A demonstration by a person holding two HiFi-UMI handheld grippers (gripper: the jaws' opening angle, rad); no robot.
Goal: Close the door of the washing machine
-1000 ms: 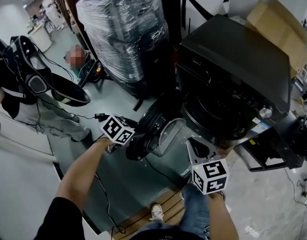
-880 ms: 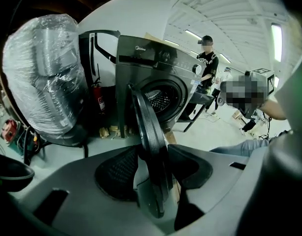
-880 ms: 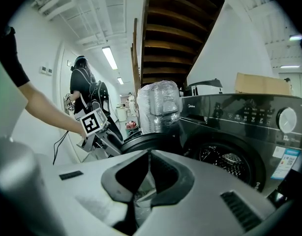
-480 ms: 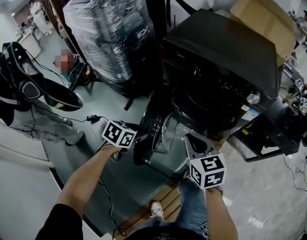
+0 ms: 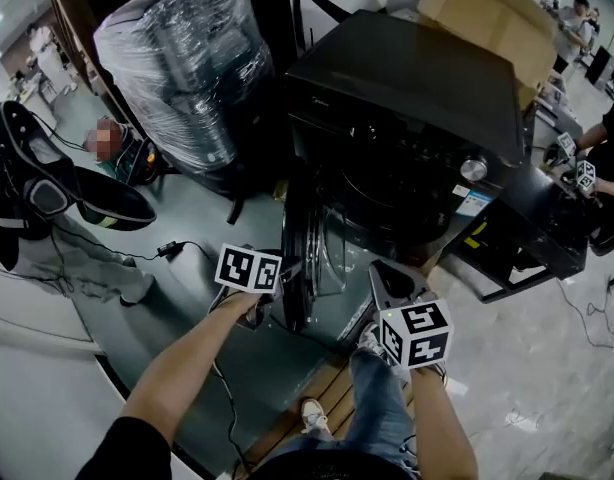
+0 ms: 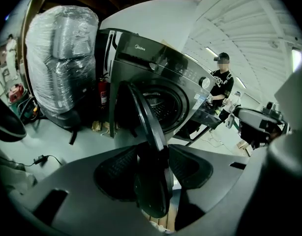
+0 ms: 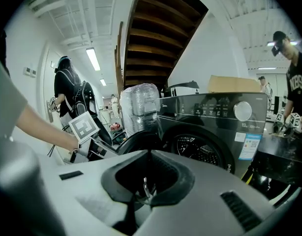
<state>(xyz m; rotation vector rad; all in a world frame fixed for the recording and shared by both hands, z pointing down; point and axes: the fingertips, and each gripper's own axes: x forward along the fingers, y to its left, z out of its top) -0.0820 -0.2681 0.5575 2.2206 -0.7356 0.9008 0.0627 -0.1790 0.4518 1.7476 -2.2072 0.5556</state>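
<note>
Part-open door (image 5: pixel 299 258) on the washer (image 5: pixel 417 88), swung well out from the front and seen almost edge-on from the head view; far edge at the left of the drum (image 6: pixel 163 104) opening, near rim toward the person holding the tools. That rim clamped in the left gripper (image 5: pixel 279 286): jaws wide apart, one pad against each face.

Right gripper (image 5: pixel 385 276) closed tight with nothing in it, low before the washer's front, to the right of the door and apart from it, in the space between door and opening. Below it, a knee (image 5: pixel 379 388) in jeans, and a shoe (image 5: pixel 312 420) on a wooden pallet (image 5: pixel 332 393).

Close on the washer's left, a tall bundle (image 5: pixel 177 63) wrapped in clear film, with a red fire extinguisher (image 6: pixel 103 90) standing between the two. Behind the washer, a cardboard box (image 5: pixel 477 8). Just beside its right flank, a low black stand (image 5: pixel 532 243), and at it a person (image 6: pixel 222 82) in a black shirt. On the right end of the control panel, a round knob (image 5: pixel 474 169), with a blue label (image 7: pixel 249 145) under it.

On the grey floor (image 5: pixel 187 298) left of the door, well apart from it, a black cable (image 5: pixel 167 251) with a plug. Above the bundle, wooden stairs (image 7: pixel 156 28). At the far left of the head view, a second person (image 7: pixel 67 90) in dark gear.
</note>
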